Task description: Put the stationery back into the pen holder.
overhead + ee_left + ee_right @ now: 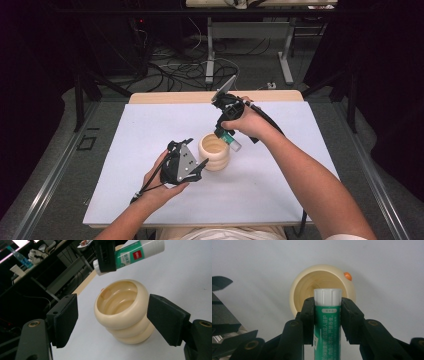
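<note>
Glue stick (327,322): green label, small Chinese print, red logo patch; none legible.

The high view looks forward and down over the white table sheet (150,130). Both gripper views sit close, sharing the cream ribbed plastic cup (122,312), the right from above.

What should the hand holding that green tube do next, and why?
Probably lower the glue stick a little, white cap first, into the cream pot. The right tool grips it and its cap already points at the pot's open mouth, just above the rim. The left tool is open, its jaws either side of the pot, not touching it.
</note>
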The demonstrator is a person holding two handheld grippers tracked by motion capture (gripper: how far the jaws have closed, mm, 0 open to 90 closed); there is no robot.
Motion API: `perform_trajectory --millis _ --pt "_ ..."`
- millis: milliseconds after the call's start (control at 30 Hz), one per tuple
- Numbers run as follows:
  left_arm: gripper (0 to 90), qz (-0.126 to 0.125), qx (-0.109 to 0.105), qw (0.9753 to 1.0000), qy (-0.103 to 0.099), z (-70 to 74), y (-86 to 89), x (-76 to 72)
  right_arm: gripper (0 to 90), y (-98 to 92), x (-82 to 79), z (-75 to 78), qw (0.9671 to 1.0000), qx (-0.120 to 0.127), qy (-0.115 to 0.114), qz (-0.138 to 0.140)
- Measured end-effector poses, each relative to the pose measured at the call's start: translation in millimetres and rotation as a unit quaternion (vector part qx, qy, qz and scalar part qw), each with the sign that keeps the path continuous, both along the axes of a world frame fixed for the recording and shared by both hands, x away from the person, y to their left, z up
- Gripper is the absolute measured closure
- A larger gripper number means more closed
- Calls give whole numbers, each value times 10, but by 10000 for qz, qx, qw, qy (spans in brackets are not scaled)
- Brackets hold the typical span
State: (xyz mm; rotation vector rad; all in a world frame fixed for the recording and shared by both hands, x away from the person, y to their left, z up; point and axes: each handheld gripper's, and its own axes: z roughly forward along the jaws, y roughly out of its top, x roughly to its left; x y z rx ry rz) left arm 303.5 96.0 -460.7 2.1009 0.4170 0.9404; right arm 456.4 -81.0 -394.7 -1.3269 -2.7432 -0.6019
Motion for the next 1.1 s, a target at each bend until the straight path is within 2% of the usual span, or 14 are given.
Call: perform_trajectory --millis 167,300,400,467,600,767,800,867,933,967,1033,1067,1100 --pt "265 -79 287 9991 -316 4 -122 -28 664 24 -5 18 10000 32 20 6" --pt "287 -168 574 9967 -553 2 -216 -50 663 43 -14 28 10000 32 -2 9" --pt "301 -268 719 9946 -696 -3 -285 -63 663 51 -18 32 10000 42 17 58" --pt "318 -328 797 9930 -809 -13 -334 -70 663 70 -34 36 10000 44 83 -9" --pt "331 -464 970 9884 -1070 -29 -434 -90 664 88 -42 33 9999 55 33 107" --pt "371 -599 1218 9829 -1241 -57 -538 -106 663 122 -68 43 9999 63 64 125" --pt "374 -627 1300 9811 -1292 -60 -554 -107 664 126 -70 41 9999 68 25 147" --pt "376 -660 1396 9779 -1411 -79 -583 -109 663 127 -74 57 9997 -14 96 204" --pt "383 -689 1540 9739 -1518 -97 -606 -109 663 135 -83 48 9998 55 53 181" --pt "384 -716 1503 9737 -1558 -116 -621 -107 663 138 -87 49 9998 72 69 175" --pt "385 -735 1701 9688 -1645 -125 -636 -102 664 143 -91 50 9998 73 74 181" --pt "385 -770 1646 9687 -1691 -149 -652 -94 663 145 -94 50 9997 76 89 194" --pt "386 -761 1777 9657 -1735 -151 -657 -96 663 151 -97 48 9997 66 80 200"
